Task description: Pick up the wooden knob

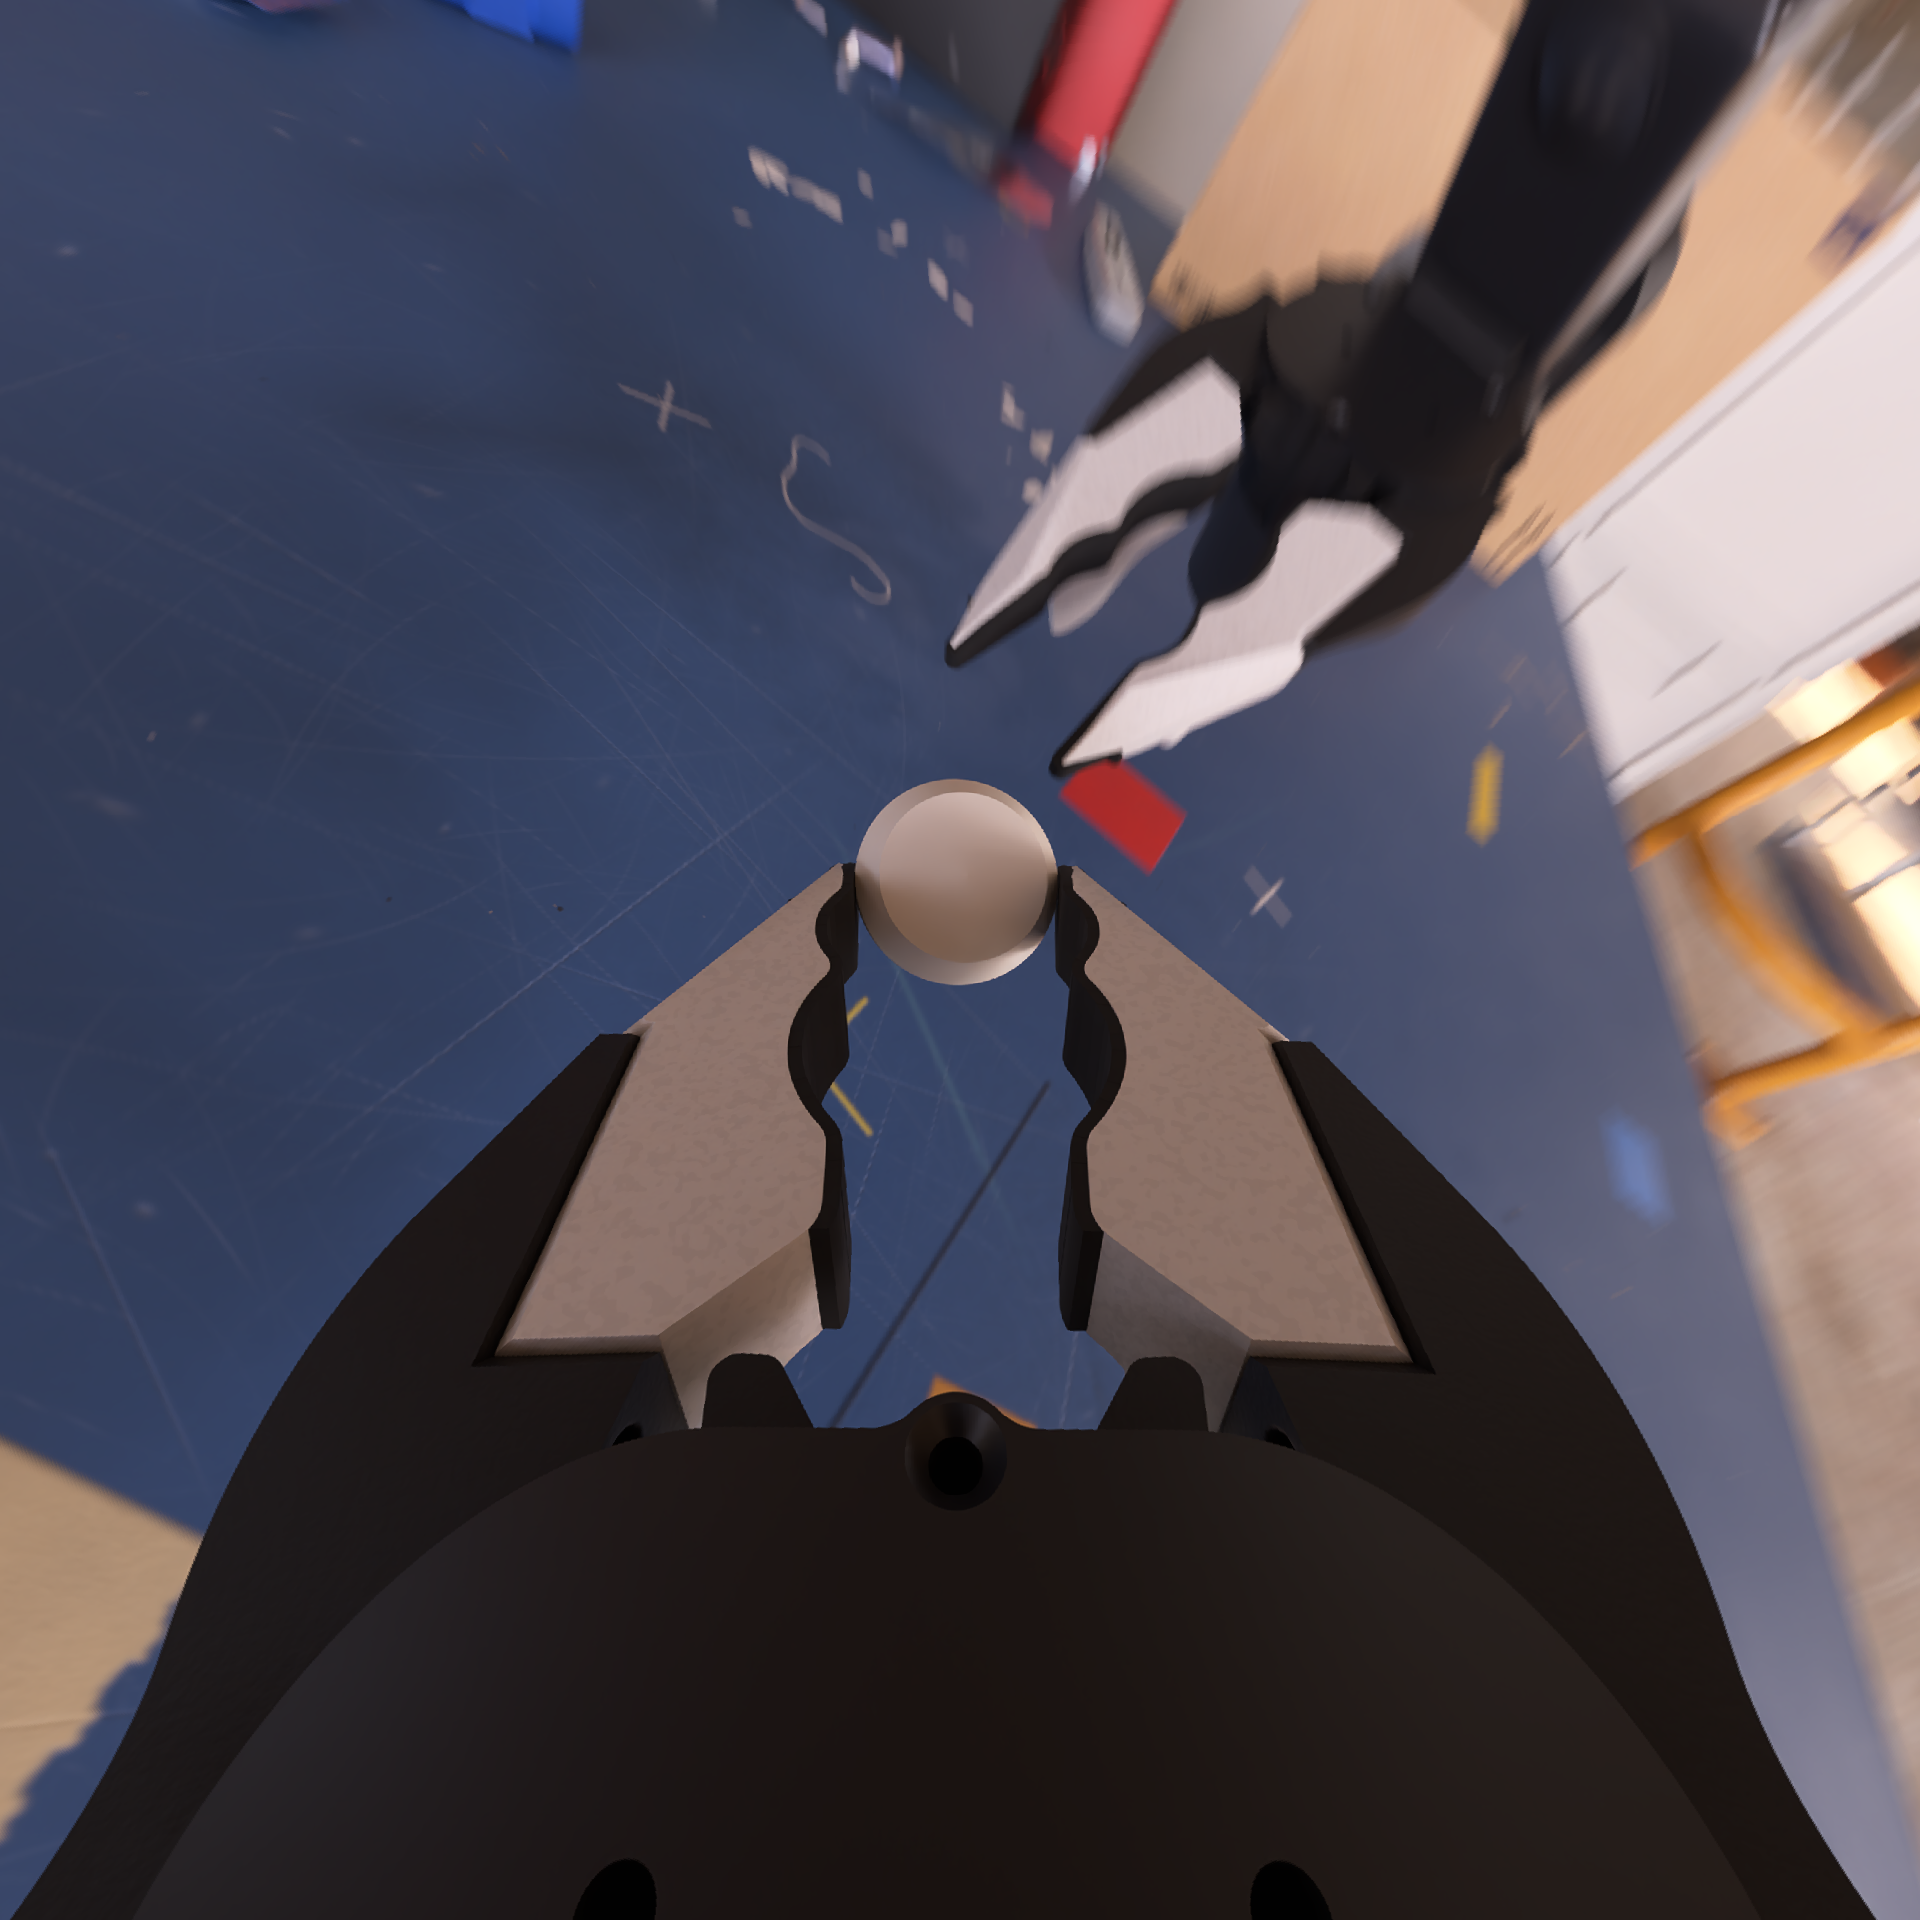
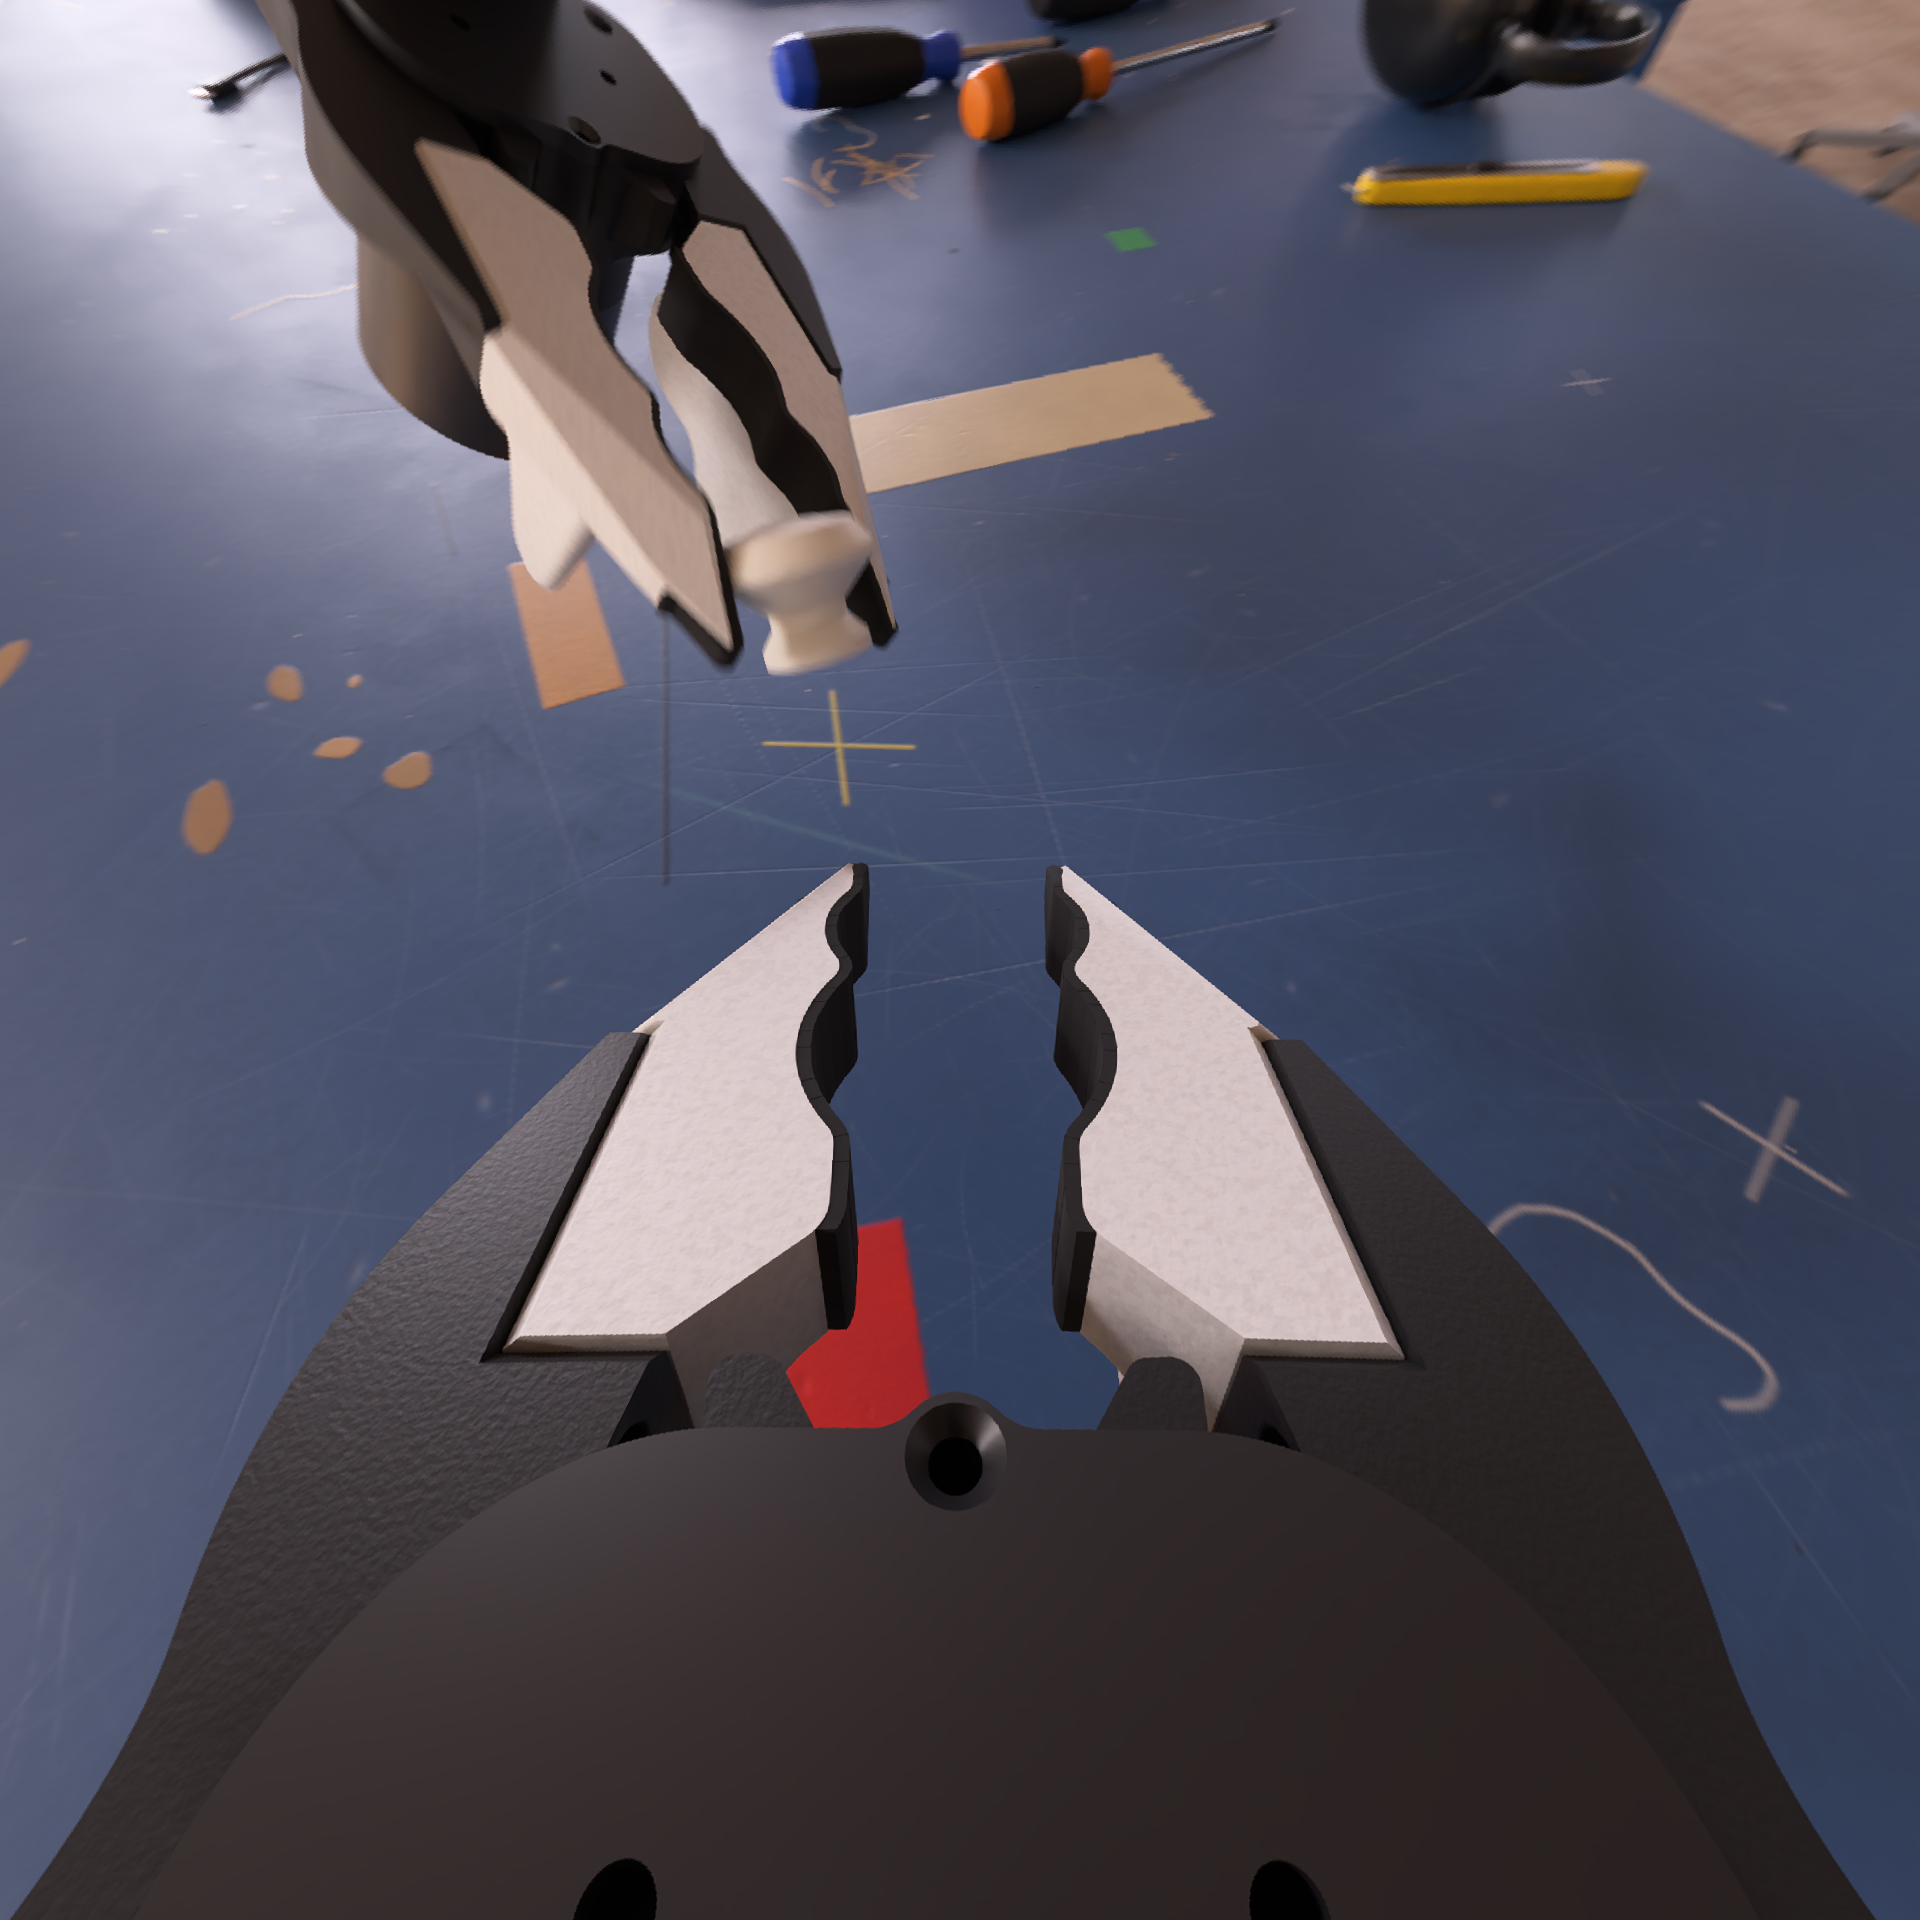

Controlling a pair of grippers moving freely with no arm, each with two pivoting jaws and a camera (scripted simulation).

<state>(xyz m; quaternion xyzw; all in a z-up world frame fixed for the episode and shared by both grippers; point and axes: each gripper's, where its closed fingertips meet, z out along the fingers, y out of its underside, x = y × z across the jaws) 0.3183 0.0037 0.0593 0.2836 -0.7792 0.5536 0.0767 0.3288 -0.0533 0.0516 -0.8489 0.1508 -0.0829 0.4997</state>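
Note:
The wooden knob (image 1: 954, 881), pale and round, sits between the tips of my left gripper (image 1: 956, 885), which is shut on it and holds it above the blue mat. In the right wrist view the same knob (image 2: 808, 597) shows in the left gripper (image 2: 805, 613) at upper left, clear of the mat. My right gripper (image 2: 956, 883) is open and empty, low over the mat. It also shows in the left wrist view (image 1: 1003, 712), blurred, just beyond the knob with its jaws apart.
On the blue mat (image 2: 1351, 727) lie two screwdrivers (image 2: 1029, 88), a yellow utility knife (image 2: 1496, 182), a dark round object (image 2: 1496, 47), a tan tape strip (image 2: 1029, 416), a red patch (image 2: 868, 1330) and a yellow cross mark (image 2: 840, 746). A cardboard box (image 1: 1340, 135) stands past the mat.

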